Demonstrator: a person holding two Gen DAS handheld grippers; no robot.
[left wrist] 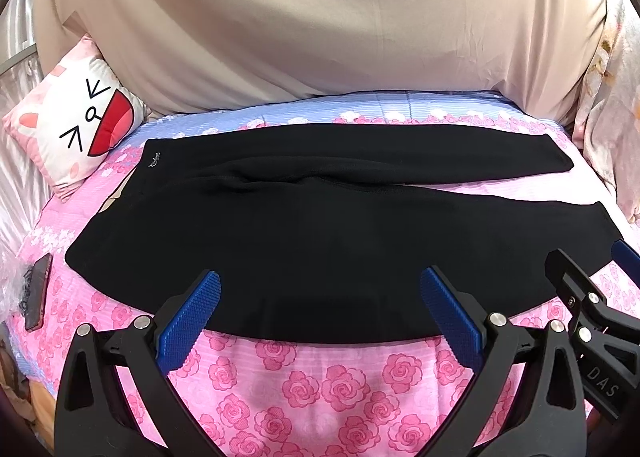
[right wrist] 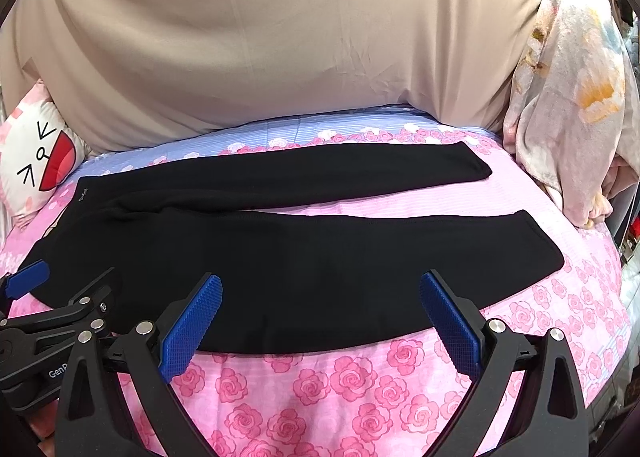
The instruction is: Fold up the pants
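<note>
Black pants (left wrist: pixel 320 225) lie flat across the bed, waistband at the left, two legs stretching right with a narrow gap between them. In the right wrist view the pants (right wrist: pixel 280 249) show the same layout, leg cuffs at the right. My left gripper (left wrist: pixel 320 289) hovers open over the near edge of the near leg, blue pads wide apart, nothing held. My right gripper (right wrist: pixel 320 293) is likewise open above that near edge, further right. Each gripper shows in the other's view: the right gripper (left wrist: pixel 588 269) at the far right, the left gripper (right wrist: pixel 76 277) at the far left.
A pink rose-print bedspread (left wrist: pixel 320 385) covers the bed, with a blue strip at the back. A beige sheet (left wrist: pixel 320 25) hangs behind. A cat-face pillow (left wrist: pixel 80 125) sits back left, a dark phone (left wrist: pixel 38 293) at the left edge, a floral quilt (right wrist: pixel 572 105) at the right.
</note>
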